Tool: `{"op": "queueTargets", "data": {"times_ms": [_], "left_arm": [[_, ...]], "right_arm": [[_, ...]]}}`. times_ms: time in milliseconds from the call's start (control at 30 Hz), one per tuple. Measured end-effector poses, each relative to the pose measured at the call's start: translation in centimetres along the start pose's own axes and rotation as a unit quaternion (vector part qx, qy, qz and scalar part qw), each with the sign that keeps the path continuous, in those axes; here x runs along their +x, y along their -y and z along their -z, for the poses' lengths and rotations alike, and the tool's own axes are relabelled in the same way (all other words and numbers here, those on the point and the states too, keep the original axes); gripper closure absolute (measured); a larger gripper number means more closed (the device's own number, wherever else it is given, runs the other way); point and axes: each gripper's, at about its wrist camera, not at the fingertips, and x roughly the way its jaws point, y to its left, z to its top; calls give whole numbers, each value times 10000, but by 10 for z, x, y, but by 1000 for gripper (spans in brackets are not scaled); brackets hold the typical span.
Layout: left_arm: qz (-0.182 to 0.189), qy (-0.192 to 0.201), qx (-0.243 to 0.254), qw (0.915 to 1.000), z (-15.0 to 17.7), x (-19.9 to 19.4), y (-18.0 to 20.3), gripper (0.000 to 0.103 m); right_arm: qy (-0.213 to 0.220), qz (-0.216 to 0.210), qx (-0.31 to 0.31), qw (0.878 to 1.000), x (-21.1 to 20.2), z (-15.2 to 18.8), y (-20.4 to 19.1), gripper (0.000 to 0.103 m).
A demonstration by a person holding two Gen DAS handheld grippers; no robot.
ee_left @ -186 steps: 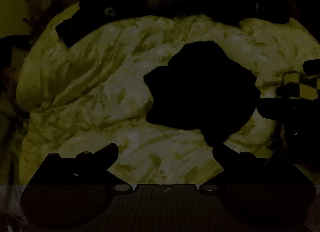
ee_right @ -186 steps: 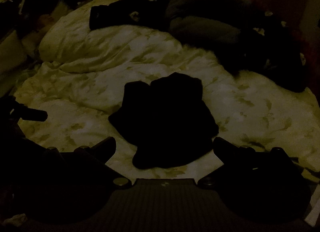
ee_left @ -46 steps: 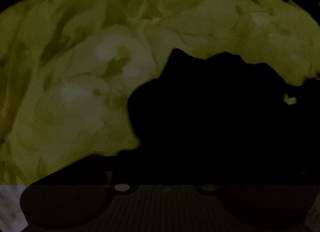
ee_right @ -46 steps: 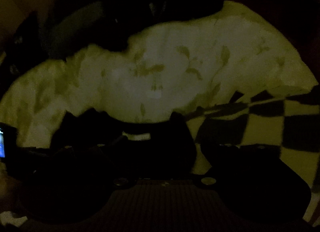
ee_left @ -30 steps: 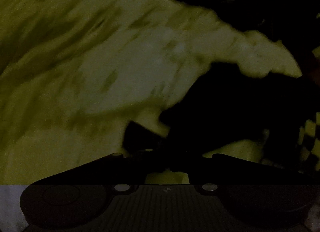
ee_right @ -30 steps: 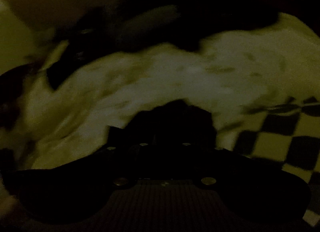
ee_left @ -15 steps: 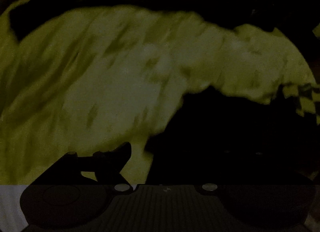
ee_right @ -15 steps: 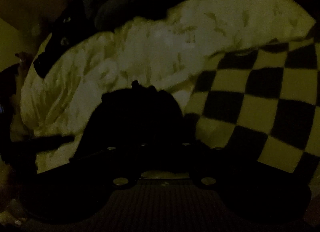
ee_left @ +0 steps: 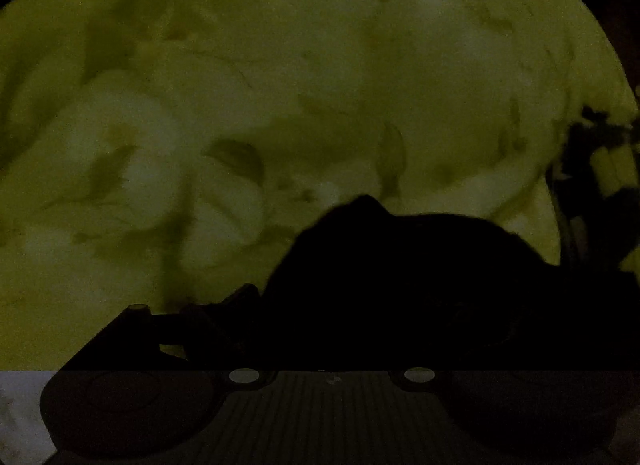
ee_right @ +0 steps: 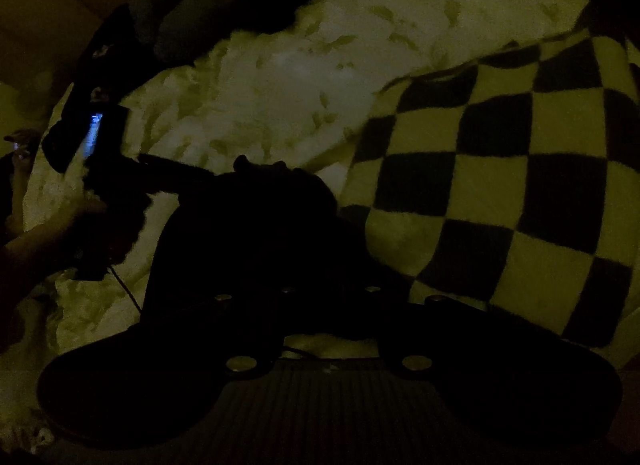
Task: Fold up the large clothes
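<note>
Left wrist view: the left tool (ee_left: pixel 332 305) stands wide open low in the frame, its right finger lost against the black garment (ee_left: pixel 420 277) at lower right; contact cannot be told. Behind spreads the leaf-print duvet (ee_left: pixel 280 85). Right wrist view: the right tool (ee_right: pixel 296 293) is clamped on the black garment (ee_right: pixel 248 233) at lower centre. A checkered blanket (ee_right: pixel 500 185) fills the right, with the left tool (ee_right: pixel 132 173) at the left edge.

- Quilt (ee_left: pixel 280 85): pale, leaf print.
- Garment (ee_right: pixel 248 233): black, plain.
- Blanket (ee_right: pixel 520 185), right: black-and-pale checks.
- Clothes (ee_right: pixel 224 13), far: dark.
- Screen (ee_right: pixel 91 133), left: blue glow.
</note>
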Motion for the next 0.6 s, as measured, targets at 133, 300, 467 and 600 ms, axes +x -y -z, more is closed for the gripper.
{"op": "queueTargets", "data": {"times_ms": [133, 300, 467, 600], "left_arm": [[341, 496, -26, 9982, 13, -14, 5, 26], [426, 1367, -260, 9894, 23, -69, -9, 33], [465, 2420, -687, 9667, 39, -156, -33, 35], [293, 2970, -722, 9517, 62, -213, -36, 36]], "right_arm": [[23, 46, 4, 10000, 3, 0, -3, 92], [120, -89, 29, 9999, 5, -10, -7, 92], [756, -548, 42, 9956, -21, -41, -15, 100], [1483, -1075, -124, 9830, -61, -74, -28, 101]]}}
